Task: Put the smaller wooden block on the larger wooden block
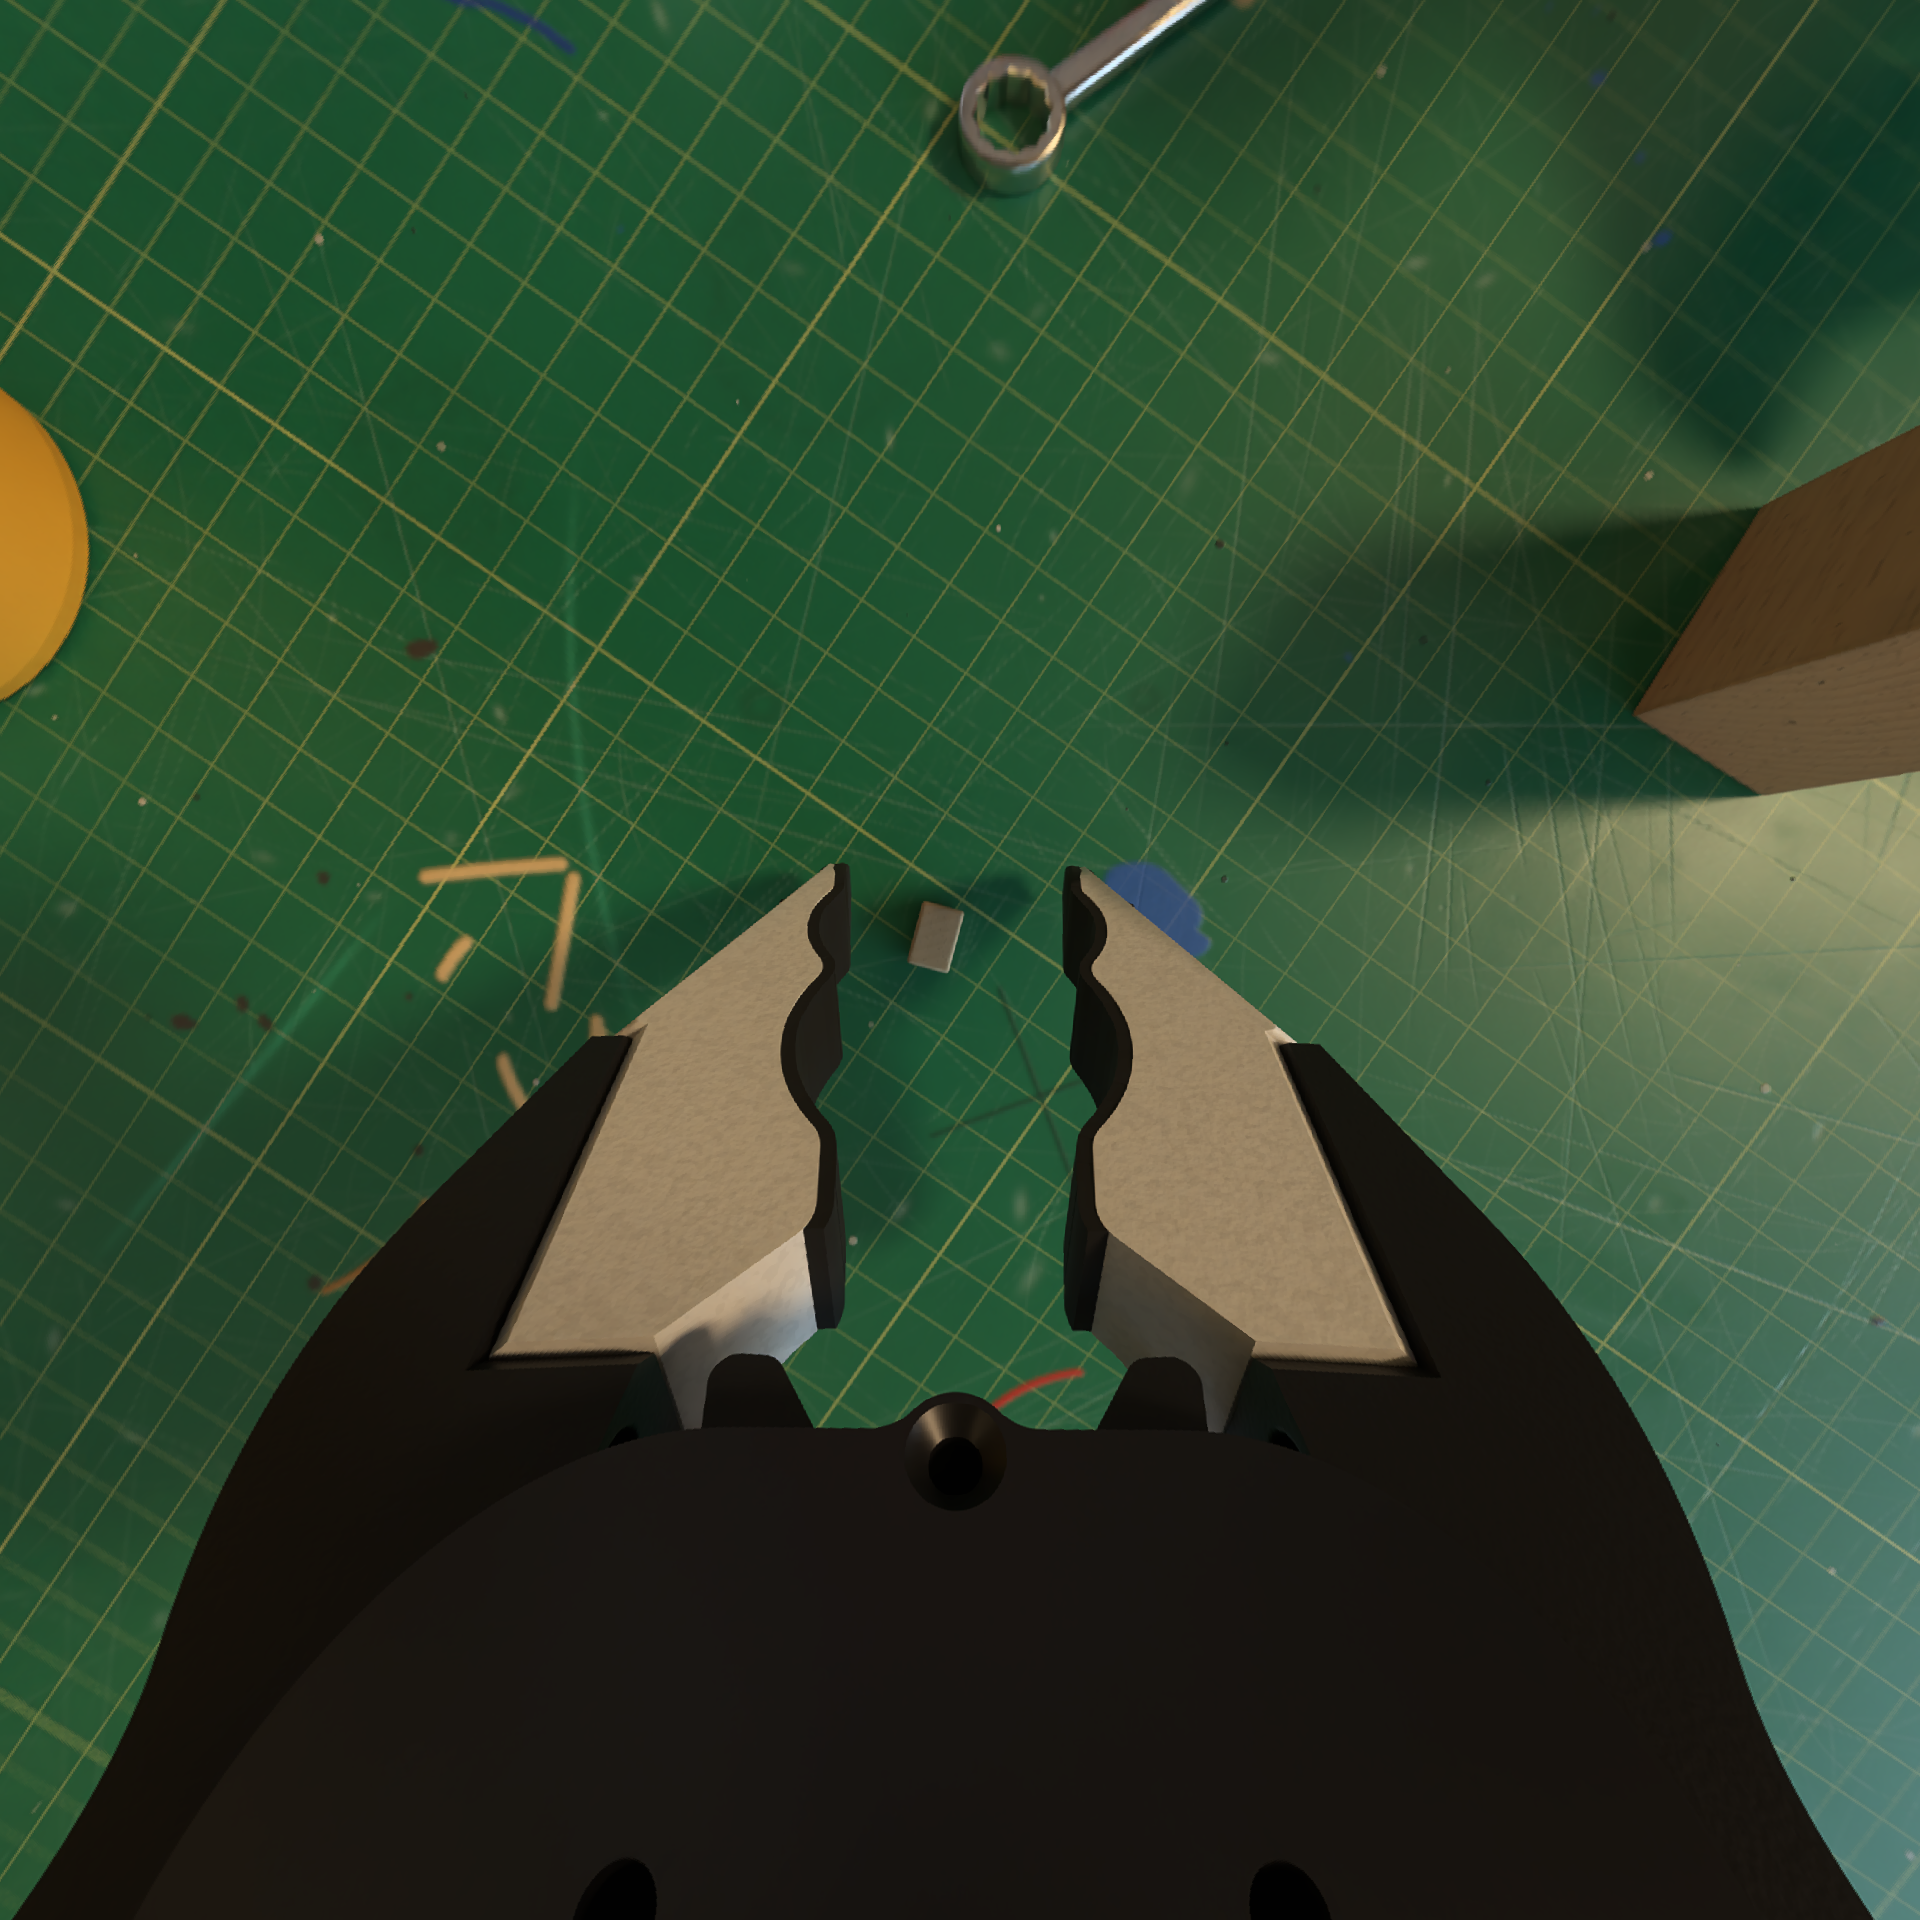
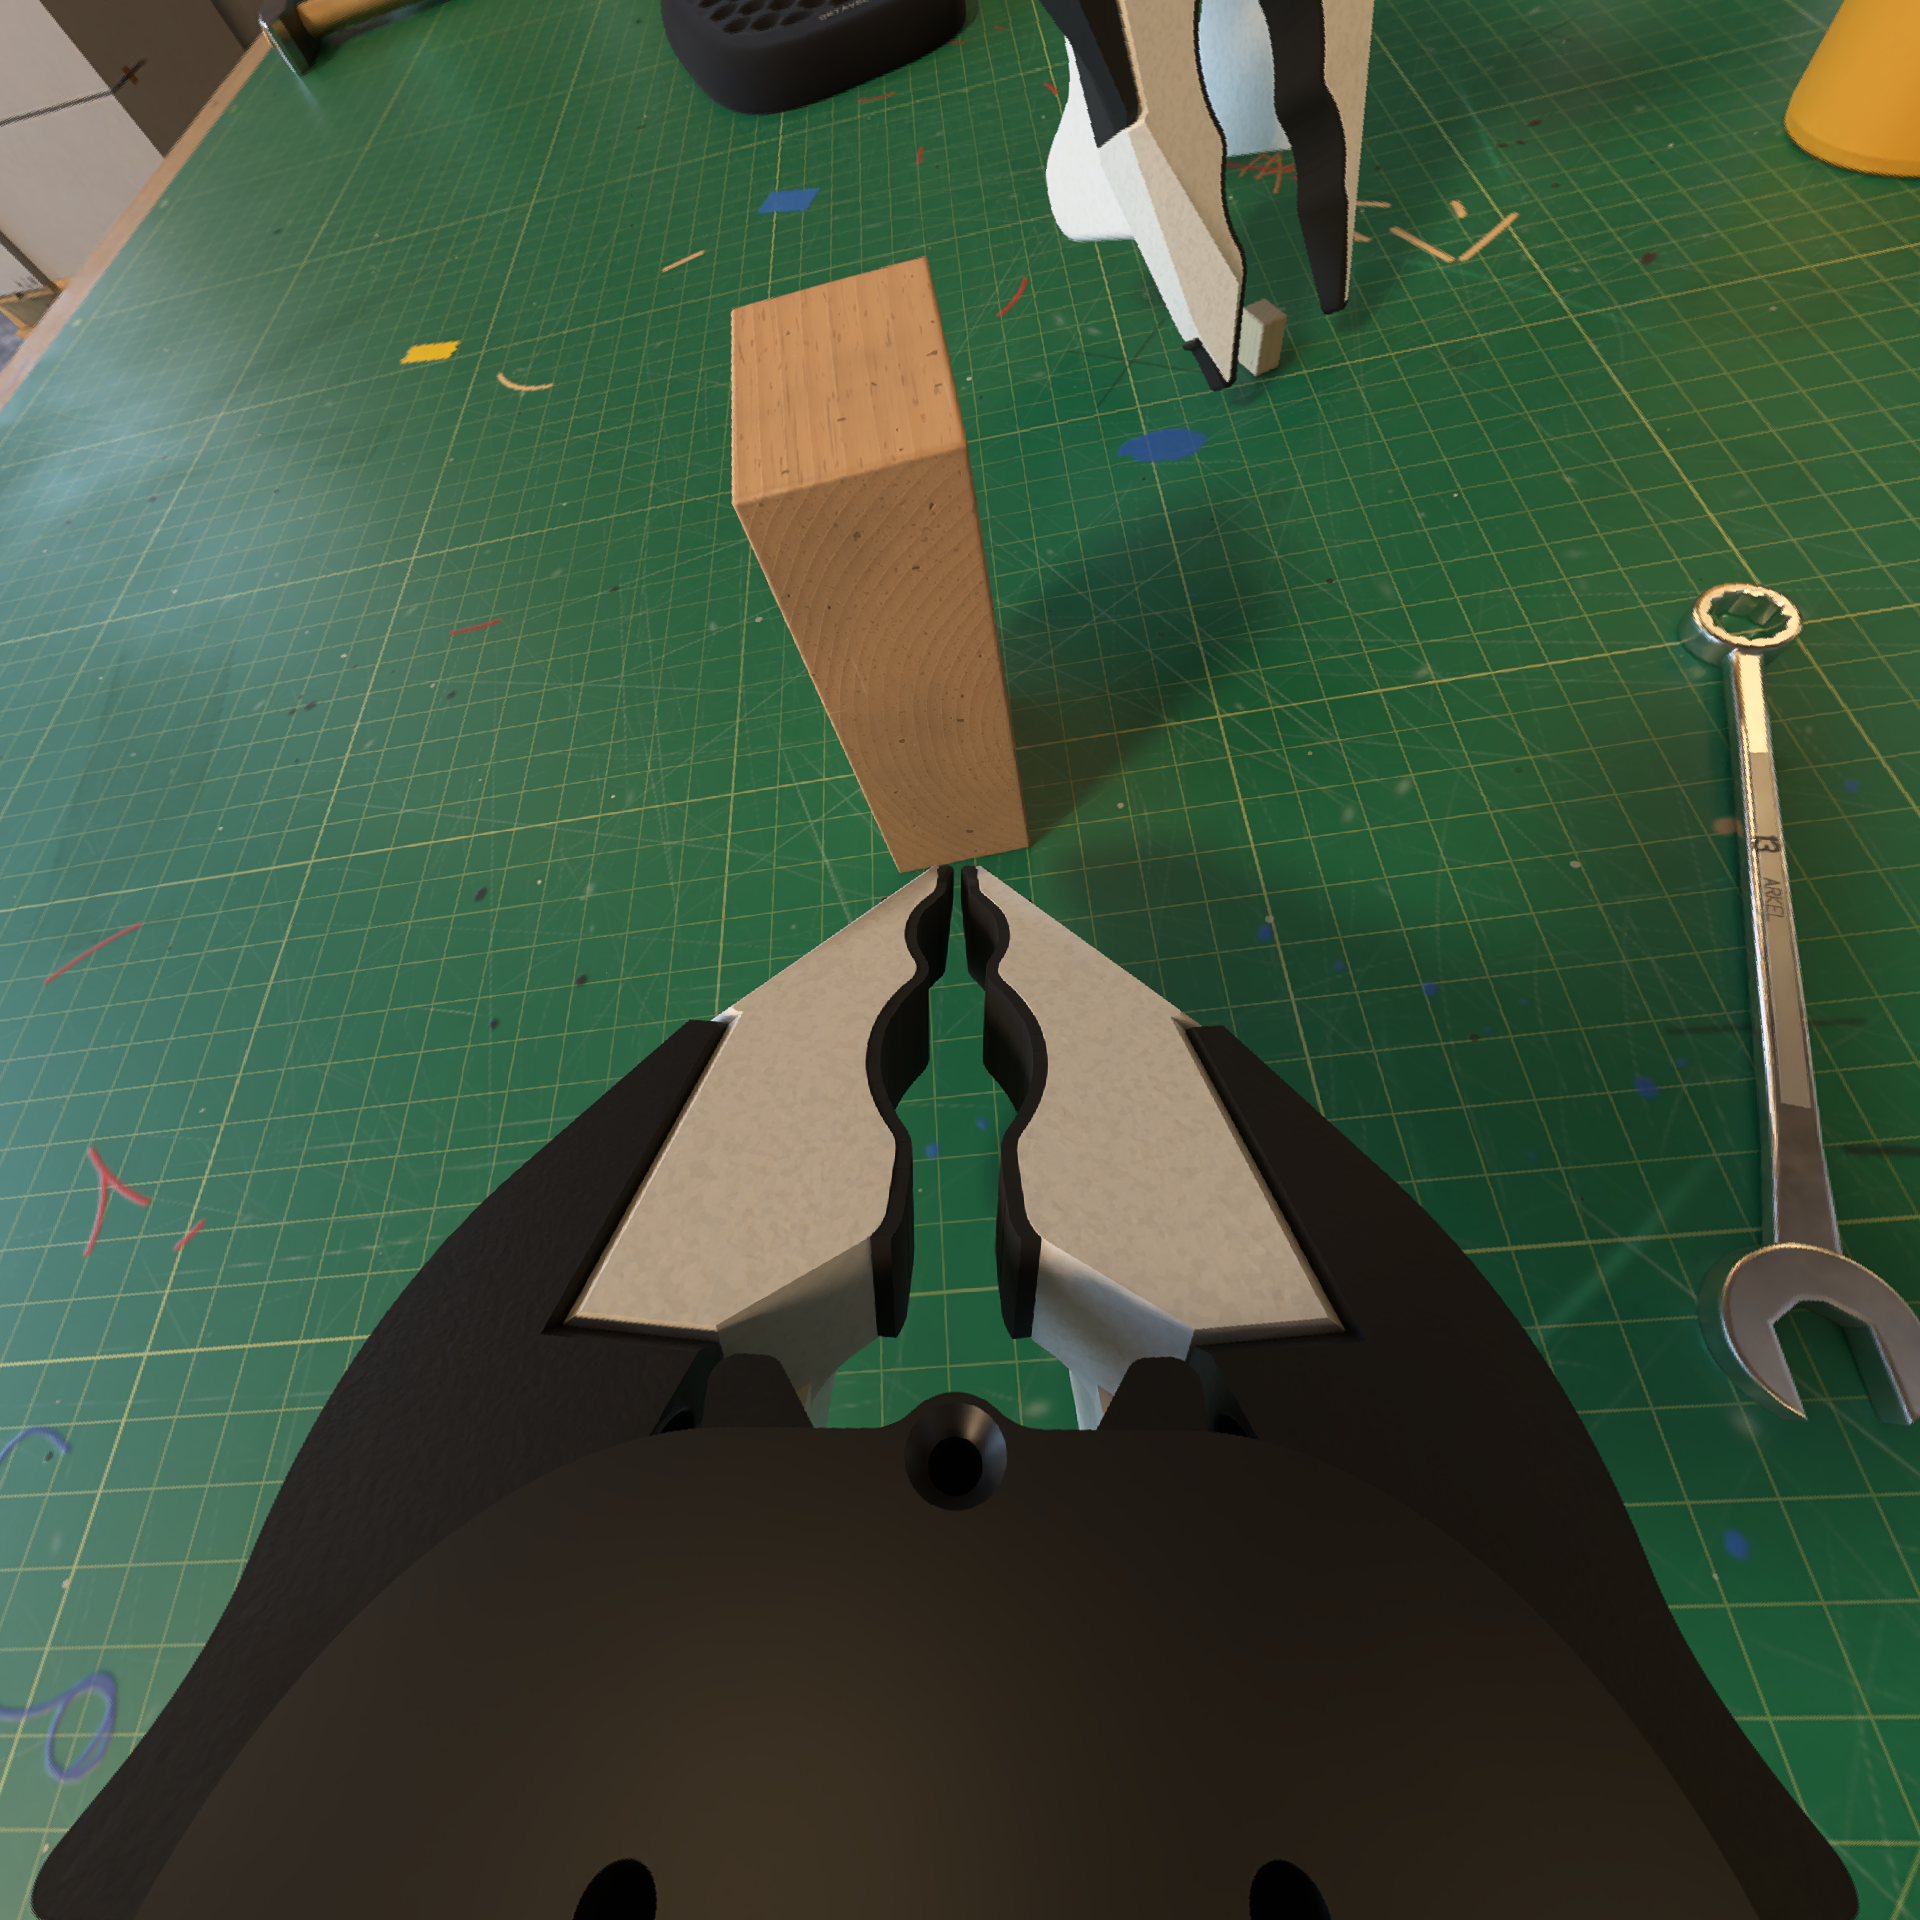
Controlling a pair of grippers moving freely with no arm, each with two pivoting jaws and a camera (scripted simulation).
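Left tongs point(image 1: 956, 920) are spread wide and empty, pointing down at the green mat point(image 1: 623, 520). The small block point(image 1: 935, 936) lies on the mat between the two tips, nearer the left tip, touching neither as far as I can tell. The right wrist view agrees: the small block point(image 2: 1263, 335) sits between the fingers of the left tongs point(image 2: 1280, 332), just beside one of them.

Right tongs point(image 2: 956, 883) are nearly closed, a thin gap between the tips, nothing held. The big block point(image 2: 873, 561) stands upright on the mat just ahead of those tips; I can't tell whether they touch it.

Handling, my read: the small block is tiny, light and rigid, and bare wood should grip fine. The risk is that it tips or skates off if one tip lands first. Centre the tongs on it, then close on its two broad flat faces, low on the tips. The big block is tall and narrow, so it could topple if bumped. Set the small one down gently on its top face.

Hard to see:
- big block point(image 1: 1808, 665) is cut off at the right edge of the left wrist view
- yellow object point(image 1: 31, 540) left of the left tongs is cropped, kind unclear
- only the ring end of the wrench point(image 1: 1013, 120) shows ahead of the left tongs
- wrench point(image 2: 1766, 935) lies whole to the right of the right tongs
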